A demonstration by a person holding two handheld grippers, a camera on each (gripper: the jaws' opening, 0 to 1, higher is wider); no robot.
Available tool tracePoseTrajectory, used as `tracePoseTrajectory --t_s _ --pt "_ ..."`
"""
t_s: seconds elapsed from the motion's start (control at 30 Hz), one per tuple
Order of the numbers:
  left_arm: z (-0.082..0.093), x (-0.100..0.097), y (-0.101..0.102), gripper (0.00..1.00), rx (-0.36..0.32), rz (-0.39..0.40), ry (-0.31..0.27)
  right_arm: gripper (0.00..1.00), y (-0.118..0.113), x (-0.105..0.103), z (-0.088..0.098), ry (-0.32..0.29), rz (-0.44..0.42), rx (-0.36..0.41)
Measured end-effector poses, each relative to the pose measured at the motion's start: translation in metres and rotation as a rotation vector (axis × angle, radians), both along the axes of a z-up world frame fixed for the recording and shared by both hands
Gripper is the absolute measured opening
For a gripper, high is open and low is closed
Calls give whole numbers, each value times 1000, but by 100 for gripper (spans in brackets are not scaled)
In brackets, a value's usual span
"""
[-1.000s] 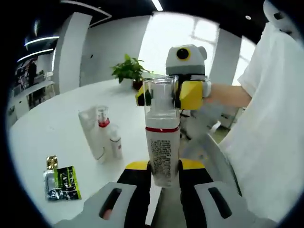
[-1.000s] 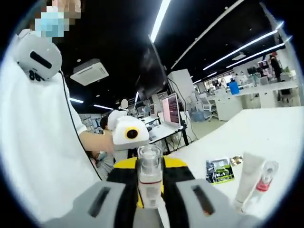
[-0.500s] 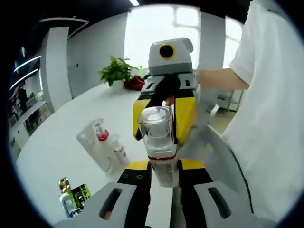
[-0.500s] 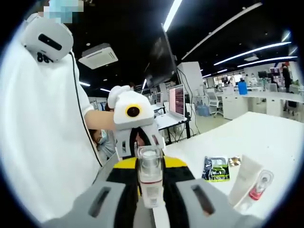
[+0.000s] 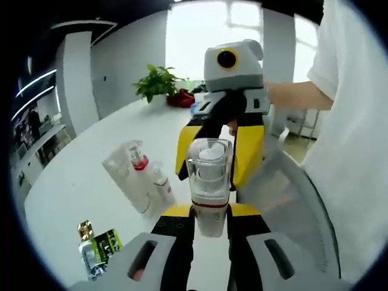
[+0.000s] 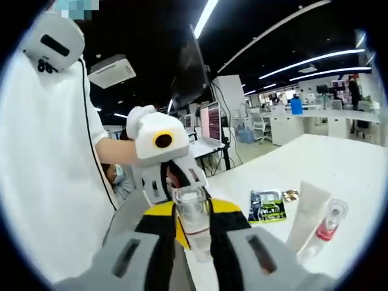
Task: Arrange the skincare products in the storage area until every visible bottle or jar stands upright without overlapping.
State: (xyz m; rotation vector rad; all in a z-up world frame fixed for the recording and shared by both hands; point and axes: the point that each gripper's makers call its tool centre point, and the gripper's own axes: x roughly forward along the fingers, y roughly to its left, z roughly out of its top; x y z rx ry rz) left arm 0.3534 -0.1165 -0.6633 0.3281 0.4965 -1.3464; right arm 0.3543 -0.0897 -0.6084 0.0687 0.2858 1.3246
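**Bottle clamped between two tools**

The bottle [image 5: 209, 182] is gripped at its base by the left tool [image 5: 209, 221] and at its clear-capped end by the right tool [image 6: 195, 233], its long axis running between them above the bench [image 5: 73, 182]. A tube [image 5: 124, 182], spray bottle [image 5: 148, 179] and sachet [image 5: 100, 248] sit left, with open bench beyond.

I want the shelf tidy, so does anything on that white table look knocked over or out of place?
Yes. A white tube and a clear-capped bottle with a red collar appear to lie on the white table rather than stand, touching or overlapping. A green-and-black sachet lies flat nearby.
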Motion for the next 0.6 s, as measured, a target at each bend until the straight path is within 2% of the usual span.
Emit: tracePoseTrajectory --t_s 0.37,0.6 --pt "-29 13 -3 17 39 6 8 22 -5 17 -31 33 -142 -21" --pt "-41 20 -7 17 42 -1 17 24 -9 28 -43 59 -199 -26"
